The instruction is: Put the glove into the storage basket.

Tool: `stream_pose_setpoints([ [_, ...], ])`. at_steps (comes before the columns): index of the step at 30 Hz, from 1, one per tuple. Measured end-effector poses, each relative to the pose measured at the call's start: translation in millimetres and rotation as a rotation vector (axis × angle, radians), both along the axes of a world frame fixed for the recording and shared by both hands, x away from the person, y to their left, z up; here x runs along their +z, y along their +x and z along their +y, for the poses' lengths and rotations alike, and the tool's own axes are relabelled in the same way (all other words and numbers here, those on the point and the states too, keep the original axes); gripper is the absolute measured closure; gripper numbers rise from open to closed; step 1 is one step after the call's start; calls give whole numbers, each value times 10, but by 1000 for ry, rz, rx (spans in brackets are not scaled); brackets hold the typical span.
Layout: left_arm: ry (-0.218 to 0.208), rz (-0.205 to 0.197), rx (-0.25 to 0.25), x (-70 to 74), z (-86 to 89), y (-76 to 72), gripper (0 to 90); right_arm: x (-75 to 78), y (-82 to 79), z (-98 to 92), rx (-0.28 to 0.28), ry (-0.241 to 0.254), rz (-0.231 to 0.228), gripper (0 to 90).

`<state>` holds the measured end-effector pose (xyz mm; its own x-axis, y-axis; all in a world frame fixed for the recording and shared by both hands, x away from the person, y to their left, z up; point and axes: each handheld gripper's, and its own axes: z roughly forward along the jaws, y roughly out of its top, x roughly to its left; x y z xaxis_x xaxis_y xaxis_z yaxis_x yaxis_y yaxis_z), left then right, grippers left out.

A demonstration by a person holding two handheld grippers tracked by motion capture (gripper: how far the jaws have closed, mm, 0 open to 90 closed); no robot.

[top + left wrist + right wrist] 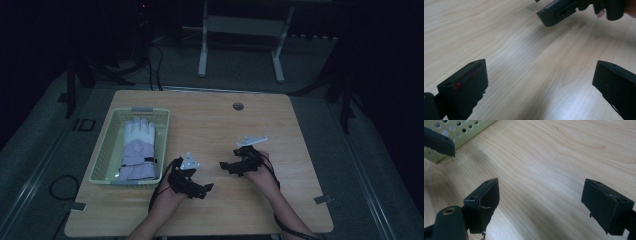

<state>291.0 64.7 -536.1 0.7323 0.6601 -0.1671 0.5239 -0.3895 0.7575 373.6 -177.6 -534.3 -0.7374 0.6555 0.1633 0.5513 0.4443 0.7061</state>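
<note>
At the left of the high view a pale green perforated basket point(106, 145) is seen on the wooden table point(210, 120), and a white and lilac glove point(138, 150) is laid flat inside it, cuff toward the lower edge of the frame. Nothing else is found in the basket.

Just right of the basket, in the lower middle of the frame, the left gripper point(196, 189) is held low over bare wood. Its jaws are spread wide with nothing between them, as is confirmed in the left gripper view, where wood grain is seen across the whole gap.

Further right, the right gripper point(229, 166) is held at a similar height, its tips turned toward the left gripper. Its jaws are likewise spread and empty; in the right gripper view a corner of the basket is caught at the upper left.

The glove is judged to be the thing in hand. Should it be reached for, the basket wall could be struck by a low jaw and the light basket pushed or tipped. A pinch on a single finger could let the glove sag and snag on the rim.
</note>
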Motion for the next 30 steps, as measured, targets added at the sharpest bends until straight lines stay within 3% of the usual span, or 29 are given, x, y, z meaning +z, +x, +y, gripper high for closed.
stream_pose_setpoints([
  [3,1,-25,-32,-45,-65,-18,4,-37,-34,-33,-8,-34,-4,151],
  [5,-46,-11,-51,-77,-83,-21,5,-57,-62,-61,-8,-36,-8,152],
  [7,-62,3,-64,-111,-104,-27,4,-72,-88,-97,-9,-37,-17,152],
  [16,-94,3,-84,-192,-155,-73,5,-156,-205,-251,-31,-58,-54,150],
  [23,-123,16,-84,-219,-142,-87,4,-236,-265,-374,-38,-7,-43,147],
  [27,-133,14,-85,-220,-127,-102,4,-238,-304,-413,-30,26,-64,146],
  [30,-142,20,-82,-241,-119,-112,4,-231,-317,-418,-23,24,-89,142],
])
